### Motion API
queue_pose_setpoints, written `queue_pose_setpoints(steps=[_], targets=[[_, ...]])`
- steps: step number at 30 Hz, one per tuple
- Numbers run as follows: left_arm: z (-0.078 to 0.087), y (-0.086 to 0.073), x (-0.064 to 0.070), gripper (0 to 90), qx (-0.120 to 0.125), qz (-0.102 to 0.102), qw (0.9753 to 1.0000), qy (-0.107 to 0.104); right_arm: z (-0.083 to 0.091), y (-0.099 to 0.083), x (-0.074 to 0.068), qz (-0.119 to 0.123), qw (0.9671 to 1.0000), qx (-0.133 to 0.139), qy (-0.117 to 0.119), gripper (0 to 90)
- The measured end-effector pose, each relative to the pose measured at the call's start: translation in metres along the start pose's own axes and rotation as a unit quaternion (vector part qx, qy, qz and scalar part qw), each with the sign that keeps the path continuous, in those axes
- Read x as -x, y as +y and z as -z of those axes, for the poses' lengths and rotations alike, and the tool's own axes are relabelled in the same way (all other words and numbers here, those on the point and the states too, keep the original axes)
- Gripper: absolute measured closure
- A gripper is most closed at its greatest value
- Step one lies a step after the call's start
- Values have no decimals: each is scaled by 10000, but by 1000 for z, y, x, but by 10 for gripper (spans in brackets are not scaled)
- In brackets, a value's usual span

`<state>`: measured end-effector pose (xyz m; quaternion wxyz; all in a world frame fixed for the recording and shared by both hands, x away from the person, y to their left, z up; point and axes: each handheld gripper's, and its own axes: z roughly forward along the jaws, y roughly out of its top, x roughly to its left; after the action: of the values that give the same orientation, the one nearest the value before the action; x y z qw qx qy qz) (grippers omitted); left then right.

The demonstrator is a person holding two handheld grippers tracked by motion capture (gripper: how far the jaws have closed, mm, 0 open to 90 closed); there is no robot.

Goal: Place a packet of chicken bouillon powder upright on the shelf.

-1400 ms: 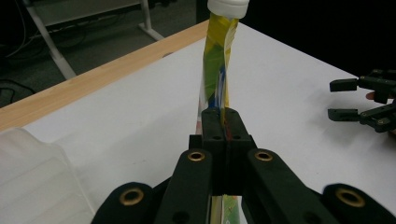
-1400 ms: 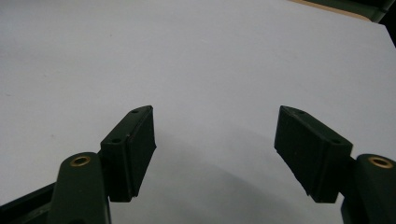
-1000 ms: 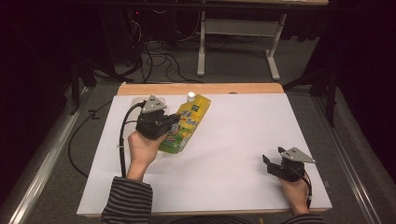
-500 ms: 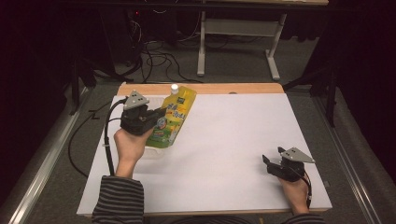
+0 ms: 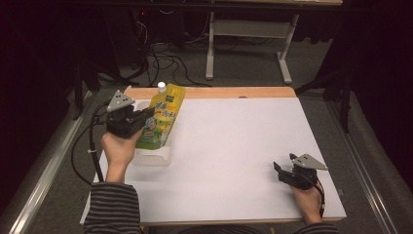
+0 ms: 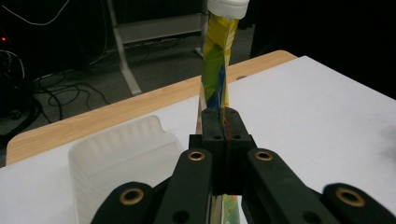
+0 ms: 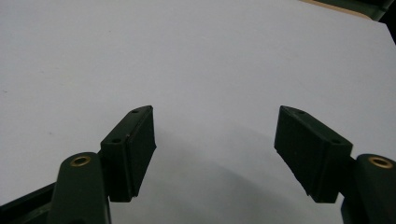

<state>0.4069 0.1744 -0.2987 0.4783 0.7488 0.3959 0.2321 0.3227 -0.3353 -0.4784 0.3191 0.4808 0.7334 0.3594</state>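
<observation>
A yellow-green drink pouch (image 5: 163,117) with a white cap (image 5: 161,87) hangs above a clear plastic tray (image 5: 153,155) at the table's left. My left gripper (image 5: 146,117) is shut on the pouch's edge; in the left gripper view the pouch (image 6: 215,79) rises edge-on from between the closed jaws of the left gripper (image 6: 223,126), cap (image 6: 228,7) on top, and the tray (image 6: 121,163) lies below left. My right gripper (image 5: 281,168) rests near the front right of the table, open. The right gripper (image 7: 215,154) has nothing between its jaws.
The white tabletop (image 5: 238,146) has a bare wooden strip (image 5: 234,92) along its far edge. Cables (image 5: 160,58) and a metal table frame (image 5: 243,39) lie on the floor beyond. A black cable (image 5: 92,146) trails from the left gripper off the left edge.
My left gripper has carried the pouch leftward and toward the far edge, tilting it more upright over the tray. The right gripper has stayed put.
</observation>
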Motion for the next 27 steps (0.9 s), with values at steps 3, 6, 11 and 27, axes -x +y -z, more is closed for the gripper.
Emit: queue_pose_setpoints(steps=[3, 6, 11, 27], targets=[[-4, -4, -2, 900, -71, -55, 9999, 66, 0, 0, 0, 12, 10000, -2, -15, 297], [-10, -8, -3, 900, -142, -86, 9998, 75, 0, 0, 0, 17, 10000, 0, -19, 297], [-19, -13, -3, 900, -198, -130, 9997, 56, 0, 0, 0, 56, 10000, 0, -13, 297], [-37, -28, 2, 900, -117, -353, 9993, 54, 0, 0, 0, 31, 10000, 9, -11, 297]])
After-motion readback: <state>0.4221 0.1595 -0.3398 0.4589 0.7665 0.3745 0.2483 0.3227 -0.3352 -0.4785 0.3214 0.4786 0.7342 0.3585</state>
